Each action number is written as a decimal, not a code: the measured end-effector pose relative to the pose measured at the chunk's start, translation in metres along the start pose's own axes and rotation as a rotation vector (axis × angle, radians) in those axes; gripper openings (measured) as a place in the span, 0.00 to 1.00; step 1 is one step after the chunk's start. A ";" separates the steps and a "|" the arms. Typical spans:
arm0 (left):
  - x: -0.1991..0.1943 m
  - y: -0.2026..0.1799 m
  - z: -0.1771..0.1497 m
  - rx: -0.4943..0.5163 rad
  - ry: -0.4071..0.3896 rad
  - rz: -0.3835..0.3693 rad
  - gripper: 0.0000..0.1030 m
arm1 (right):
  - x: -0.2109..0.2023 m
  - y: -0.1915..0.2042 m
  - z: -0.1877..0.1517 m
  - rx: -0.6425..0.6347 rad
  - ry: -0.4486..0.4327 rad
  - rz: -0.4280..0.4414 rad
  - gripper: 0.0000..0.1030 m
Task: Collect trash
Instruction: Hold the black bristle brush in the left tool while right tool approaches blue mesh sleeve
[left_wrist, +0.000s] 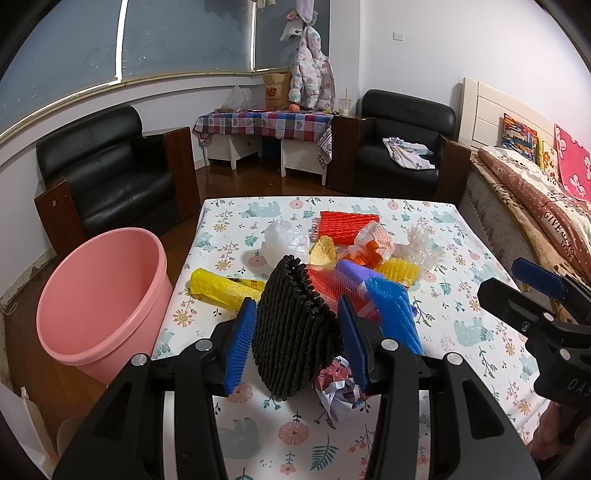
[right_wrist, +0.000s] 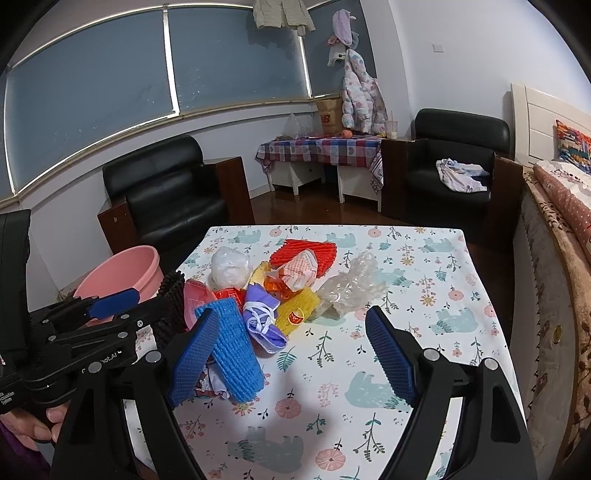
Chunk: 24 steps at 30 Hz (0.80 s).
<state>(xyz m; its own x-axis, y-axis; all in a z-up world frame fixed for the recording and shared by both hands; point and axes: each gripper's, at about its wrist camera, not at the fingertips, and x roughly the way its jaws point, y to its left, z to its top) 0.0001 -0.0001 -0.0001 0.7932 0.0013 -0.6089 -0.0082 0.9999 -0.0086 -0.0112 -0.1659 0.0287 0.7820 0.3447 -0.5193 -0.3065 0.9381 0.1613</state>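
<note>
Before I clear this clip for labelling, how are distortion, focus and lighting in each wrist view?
Left wrist view: strong fisheye bend in the window frame, dark corners; black foam net sharp between the left gripper fingers, soft shadow beneath. Right wrist view: same curvature, even indoor light, no glare; the open right gripper casts a faint shadow on the tablecloth.

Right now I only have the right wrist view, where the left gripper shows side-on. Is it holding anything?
Observer: Yes. The left gripper is shut on the black foam net, with a pad on each side.
Operator: Is anything hidden behind that gripper?
Observer: A yellow bag lies on the table, left of the net.
Operator: Is there trash in the bucket yet?
Observer: The pink bucket stands beside the table. The part of its inside that shows holds nothing.
</note>
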 end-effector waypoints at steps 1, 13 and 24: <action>0.000 0.000 0.000 0.000 0.000 0.000 0.45 | 0.000 0.001 0.000 -0.003 -0.002 -0.002 0.78; -0.002 -0.006 -0.004 0.005 0.000 -0.003 0.45 | -0.002 0.003 0.000 -0.010 0.001 0.004 0.78; -0.002 -0.006 -0.004 0.005 0.002 -0.003 0.45 | -0.003 0.004 -0.001 -0.011 -0.005 0.012 0.78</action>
<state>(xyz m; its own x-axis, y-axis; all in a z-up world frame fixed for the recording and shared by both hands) -0.0044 -0.0060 -0.0021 0.7922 -0.0014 -0.6103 -0.0031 1.0000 -0.0064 -0.0159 -0.1633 0.0301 0.7808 0.3557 -0.5137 -0.3214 0.9337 0.1581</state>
